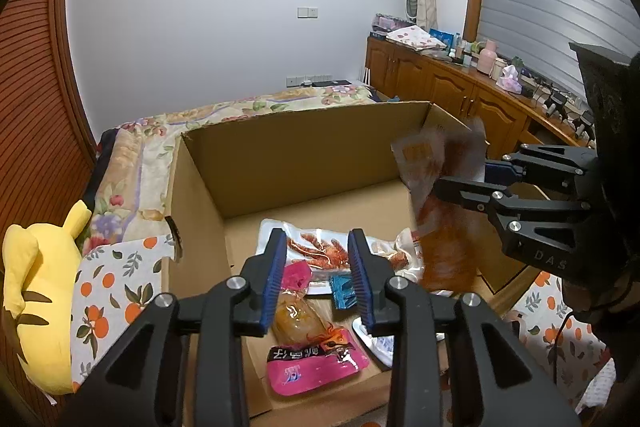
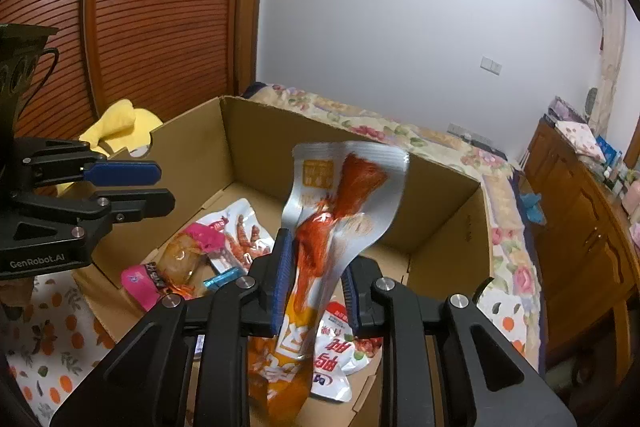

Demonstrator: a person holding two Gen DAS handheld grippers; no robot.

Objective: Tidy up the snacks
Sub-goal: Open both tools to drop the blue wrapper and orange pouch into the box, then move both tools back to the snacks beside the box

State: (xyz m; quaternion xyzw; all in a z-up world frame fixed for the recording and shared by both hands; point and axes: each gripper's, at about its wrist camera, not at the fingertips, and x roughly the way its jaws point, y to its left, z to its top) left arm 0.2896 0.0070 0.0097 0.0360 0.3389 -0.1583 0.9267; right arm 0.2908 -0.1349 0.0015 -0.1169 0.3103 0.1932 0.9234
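**Desk:** What is happening nearest the lens?

**Photographer:** The right gripper [image 2: 314,283] is pinching an orange-and-silver snack pouch [image 2: 336,223] between its blue pads, holding it upright above the open cardboard box [image 2: 444,211]. The left gripper [image 1: 318,281] is hanging over the box with its jaws spread a little and nothing between them.

**Desk:** And inside the box?

**Photographer:** A pink packet [image 1: 316,367] is lying closest, with a clear pack of chicken feet [image 1: 320,247] beyond it and a small blue wrapper [image 1: 343,291] between them. A white-and-red pouch [image 2: 340,355] is lying under the held pouch, which is hiding part of it.

**Desk:** What is crowding the scene?

**Photographer:** An orange-print cloth [image 1: 116,283] is lying beside the box, and a yellow plush toy [image 1: 40,291] is leaning at the left. Behind the box, a floral bedspread [image 1: 224,115] is stretching toward the white wall, and a cluttered wooden cabinet [image 1: 448,83] is running along the right.
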